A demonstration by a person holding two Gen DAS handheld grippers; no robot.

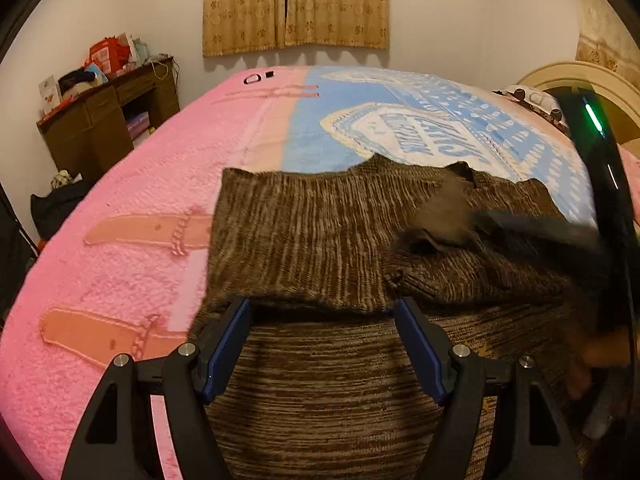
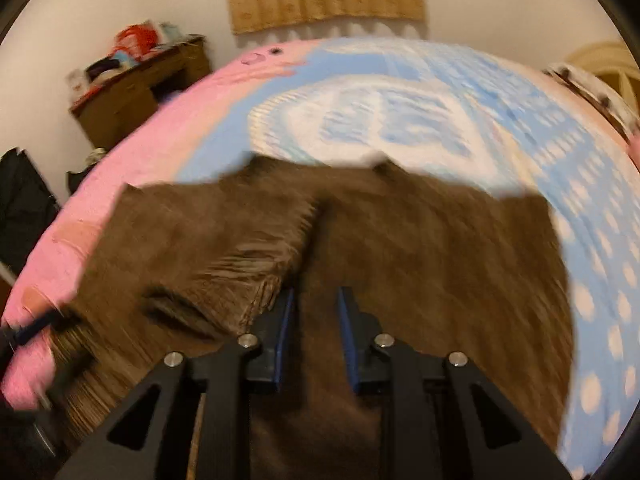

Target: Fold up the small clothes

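We count one brown knitted garment, two grippers, left and right, one blanket, one wooden desk, one curtain.

Right wrist view motion-blurred; brown garment texture smeared ahead of right hand-held gripper. Garment near edge cut off below.

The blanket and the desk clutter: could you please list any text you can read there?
Blanket: large white lettering on its blue emblem, seen upside down and distorted; not reliably readable.
Packages on the desk: print too small to read.
Brown garment: no text visible.
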